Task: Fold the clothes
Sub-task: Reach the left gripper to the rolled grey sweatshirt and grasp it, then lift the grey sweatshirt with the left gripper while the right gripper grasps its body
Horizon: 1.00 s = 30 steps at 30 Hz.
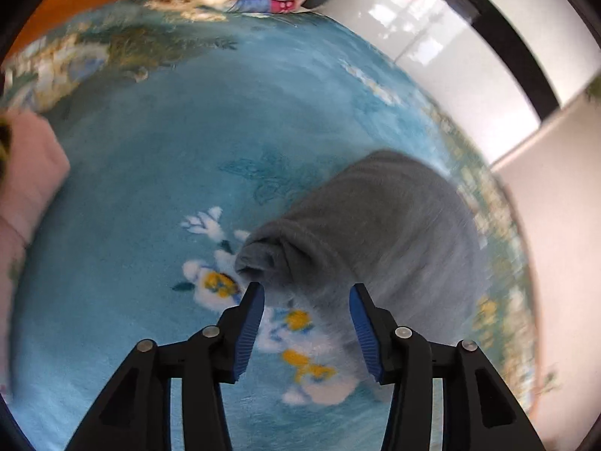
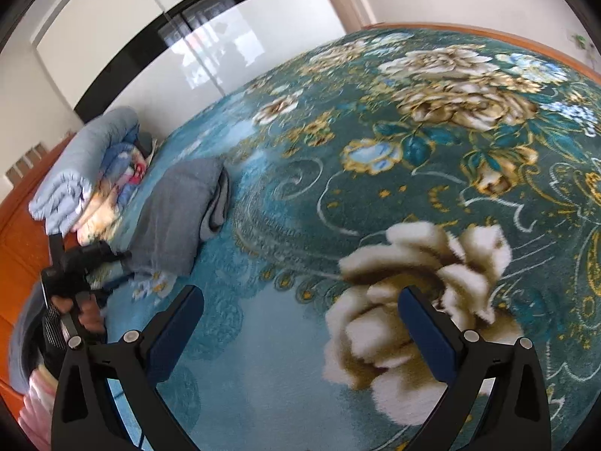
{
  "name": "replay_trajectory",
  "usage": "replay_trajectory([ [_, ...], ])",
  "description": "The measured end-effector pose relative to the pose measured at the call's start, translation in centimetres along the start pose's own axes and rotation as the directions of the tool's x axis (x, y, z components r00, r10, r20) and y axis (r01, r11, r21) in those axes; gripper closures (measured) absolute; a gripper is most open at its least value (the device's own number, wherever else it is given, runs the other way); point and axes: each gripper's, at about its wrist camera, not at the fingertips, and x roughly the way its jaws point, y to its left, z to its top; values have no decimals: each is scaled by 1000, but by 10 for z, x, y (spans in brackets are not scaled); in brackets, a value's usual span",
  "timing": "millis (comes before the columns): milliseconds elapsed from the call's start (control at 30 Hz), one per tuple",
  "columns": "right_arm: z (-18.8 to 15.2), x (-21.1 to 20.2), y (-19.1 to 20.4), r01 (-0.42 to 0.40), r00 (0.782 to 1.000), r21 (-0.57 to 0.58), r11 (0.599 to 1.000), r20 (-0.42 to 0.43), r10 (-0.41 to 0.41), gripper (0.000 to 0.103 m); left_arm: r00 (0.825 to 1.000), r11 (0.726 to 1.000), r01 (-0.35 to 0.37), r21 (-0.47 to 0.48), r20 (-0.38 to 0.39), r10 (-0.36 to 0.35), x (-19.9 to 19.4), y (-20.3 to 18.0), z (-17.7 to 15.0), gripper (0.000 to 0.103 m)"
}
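A folded grey garment lies on the blue flowered blanket that covers the bed. My left gripper is open and empty, its fingertips right at the garment's near rolled edge. The same garment shows in the right wrist view, far left, with the left gripper just in front of it. My right gripper is wide open and empty, hovering over bare blanket above a large white flower pattern, well away from the garment.
A stack of folded quilts sits at the bed's head by the orange wooden headboard. A pink garment lies at the left edge. A white wall and dark glass doors stand beyond the bed.
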Motion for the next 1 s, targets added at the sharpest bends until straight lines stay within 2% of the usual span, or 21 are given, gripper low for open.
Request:
replay_trajectory([
  [67, -3, 6, 4, 4, 1000, -17, 1000, -23, -4, 0, 1000, 1000, 18, -26, 20, -18, -2, 1, 4, 52],
  [300, -9, 17, 8, 11, 998, -47, 999, -66, -14, 0, 999, 999, 41, -12, 24, -41, -5, -2, 7, 54],
  [467, -11, 24, 11, 17, 996, -63, 998, -90, -23, 0, 1000, 1000, -5, 29, 8, 5, 1, -11, 14, 56],
  [700, -13, 29, 11, 16, 994, -63, 998, -109, -23, 0, 997, 993, -75, 93, -17, 76, 13, -24, 24, 72],
  [767, -14, 30, 11, 15, 993, -62, 998, -114, -22, 0, 993, 988, -107, 108, -31, 111, 19, -28, 27, 86],
  [800, -14, 30, 11, 15, 993, -62, 998, -117, -22, 0, 990, 985, -130, 112, -30, 134, 21, -29, 28, 96],
  [900, -14, 31, 10, 10, 993, -53, 999, -120, -16, 0, 984, 972, -179, 155, 4, 181, 17, -40, 26, 98],
  [1000, -13, 31, 8, 3, 993, -38, 999, -120, -7, 0, 980, 945, -195, 261, 74, 182, -9, -70, 21, 98],
])
